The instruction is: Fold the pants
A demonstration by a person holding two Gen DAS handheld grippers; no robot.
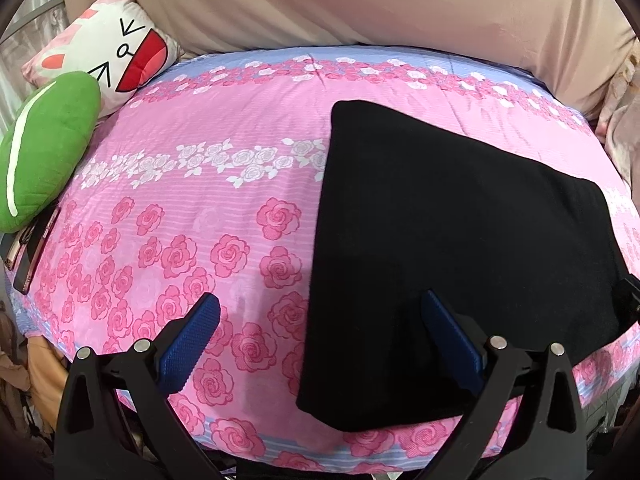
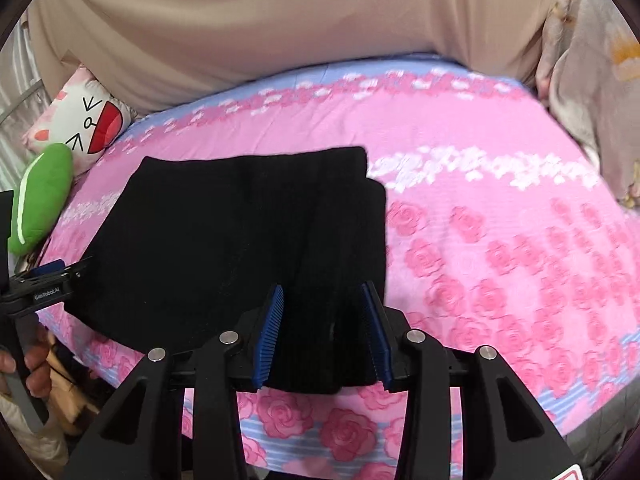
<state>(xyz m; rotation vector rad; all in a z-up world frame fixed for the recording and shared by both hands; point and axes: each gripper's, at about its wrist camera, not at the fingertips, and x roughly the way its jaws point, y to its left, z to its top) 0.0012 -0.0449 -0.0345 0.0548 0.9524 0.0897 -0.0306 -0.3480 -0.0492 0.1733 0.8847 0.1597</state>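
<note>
While folded black pants (image 2: 240,240) lie flat, right tool (image 2: 322,332) open above their near edge.

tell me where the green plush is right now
In both wrist views the green plush lies at the bed's left edge, against the cartoon-face pillow.

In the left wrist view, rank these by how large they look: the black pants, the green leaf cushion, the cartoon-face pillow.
Largest to smallest as they look:
1. Black pants, folded on the rose bedspread, clearly the largest.
2. Green leaf cushion.
3. Cartoon-face pillow, though the cushion hides part of it and lies nearer, so these two are unsure.
</note>
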